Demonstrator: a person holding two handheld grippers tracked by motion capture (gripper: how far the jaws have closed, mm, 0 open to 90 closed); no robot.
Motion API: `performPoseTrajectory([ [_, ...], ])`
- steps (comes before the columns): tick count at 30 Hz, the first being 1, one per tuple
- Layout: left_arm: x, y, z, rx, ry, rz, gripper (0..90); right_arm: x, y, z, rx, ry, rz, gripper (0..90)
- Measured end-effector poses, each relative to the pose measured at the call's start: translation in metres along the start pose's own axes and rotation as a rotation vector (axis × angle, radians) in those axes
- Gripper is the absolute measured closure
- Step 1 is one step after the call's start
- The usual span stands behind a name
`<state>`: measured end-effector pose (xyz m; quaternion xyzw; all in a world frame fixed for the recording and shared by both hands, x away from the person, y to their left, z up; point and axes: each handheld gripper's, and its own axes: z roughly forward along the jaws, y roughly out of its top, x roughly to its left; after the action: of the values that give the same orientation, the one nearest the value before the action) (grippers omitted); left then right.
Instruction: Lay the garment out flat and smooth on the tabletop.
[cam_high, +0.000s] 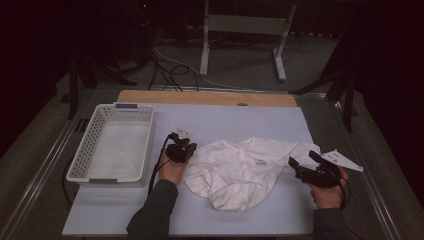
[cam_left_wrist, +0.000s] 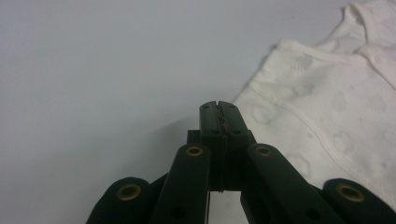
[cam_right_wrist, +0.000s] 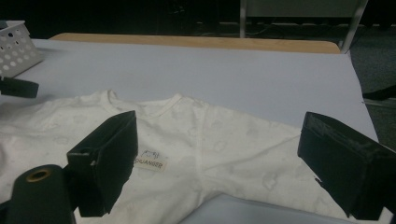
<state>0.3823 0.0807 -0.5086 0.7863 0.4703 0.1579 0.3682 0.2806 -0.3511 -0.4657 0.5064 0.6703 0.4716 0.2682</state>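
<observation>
A white baby bodysuit (cam_high: 240, 170) lies spread on the pale blue tabletop (cam_high: 235, 120), neck toward the far side, with a small label (cam_right_wrist: 150, 163) on its chest. My left gripper (cam_high: 181, 145) rests just left of the garment's left sleeve (cam_left_wrist: 327, 107); its jaws are pressed together with nothing between them, the tip (cam_left_wrist: 219, 108) pointing at bare table beside the cloth. My right gripper (cam_high: 306, 161) hovers at the garment's right sleeve, jaws wide apart, and the white cloth (cam_right_wrist: 219, 144) lies beyond the gap between them.
A white perforated plastic basket (cam_high: 114, 145) stands at the table's left, seemingly holding nothing. A wooden strip (cam_high: 205, 97) runs along the far edge. Beyond it are cables and a metal stand (cam_high: 245, 30) on the floor.
</observation>
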Motion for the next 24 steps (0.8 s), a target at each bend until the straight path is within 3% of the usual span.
performPoseTrajectory([
  [6,0.000,0.000,0.001,-0.001,-0.053,-0.017,88.6,0.000,0.000,0.000,-0.002,0.001,0.002,12.4],
  [9,-0.002,-0.002,0.002,0.003,-0.053,-0.015,72.9,0.000,0.000,-0.001,-0.003,0.003,0.001,12.4],
  [12,-0.003,-0.003,0.001,0.001,-0.039,-0.010,63.1,-0.001,0.000,-0.001,-0.005,0.001,-0.002,12.4],
  [20,0.004,-0.012,-0.001,0.027,-0.012,-0.038,58.0,-0.001,-0.001,-0.001,0.000,0.009,-0.001,12.9],
  [24,0.004,-0.021,-0.002,0.043,-0.025,-0.028,58.6,-0.001,-0.001,-0.001,-0.002,0.012,0.005,13.0],
])
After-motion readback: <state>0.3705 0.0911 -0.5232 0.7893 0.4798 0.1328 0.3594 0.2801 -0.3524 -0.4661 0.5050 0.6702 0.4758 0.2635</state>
